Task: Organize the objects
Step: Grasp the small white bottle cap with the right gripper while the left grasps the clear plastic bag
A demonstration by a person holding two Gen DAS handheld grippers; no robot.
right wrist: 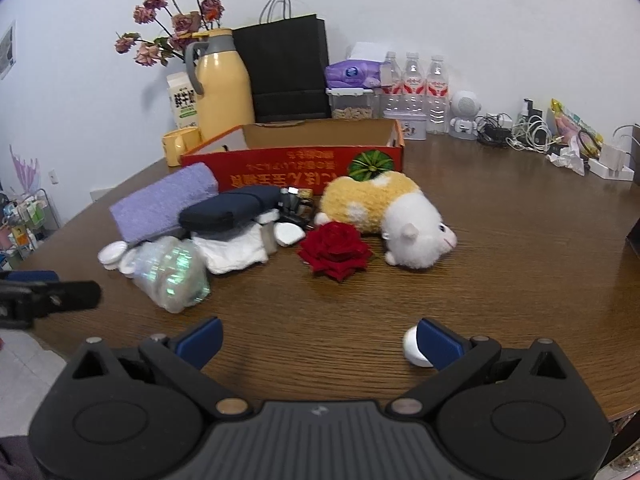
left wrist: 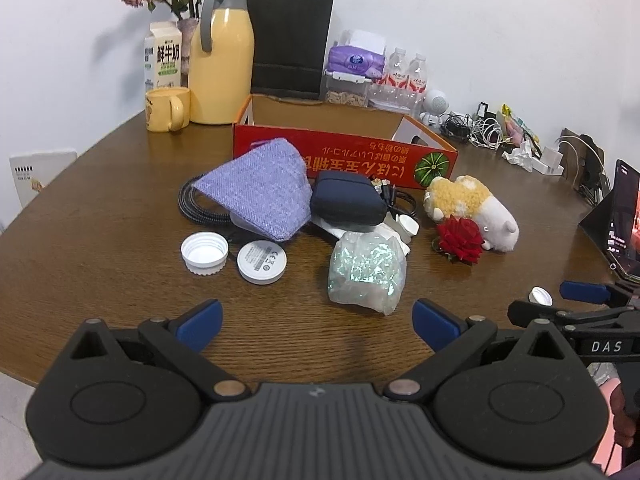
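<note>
Brown wood-grain table [left wrist: 100, 216] runs back to a white wall, where a yellow thermos jug [left wrist: 221, 64], a black paper bag [left wrist: 289, 40] and water bottles [right wrist: 424, 88] stand in a row. Ahead of both grippers sits an open red cardboard box [left wrist: 348, 156], empty as far as its visible inside shows.

Left gripper [left wrist: 318, 326] hovers low over the near edge of the table, its blue pads spread wide with nothing between them. Just ahead of it lies a crinkly iridescent bag [left wrist: 366, 270]; further ahead to its left, a white screw cap [left wrist: 204, 252] and a white round puck [left wrist: 262, 261] lie side by side. Beyond them a purple woven pouch [left wrist: 260, 192] leans over a black cable, touching a navy case [left wrist: 346, 198].

Right gripper [right wrist: 320, 342] is likewise spread apart and empty. A small white cap [right wrist: 412, 346] lies on the table against its right pad. Ahead lie a red rose [right wrist: 335, 250] and, just beside it, a yellow-and-white plush toy [right wrist: 384, 216] on its side.
</note>
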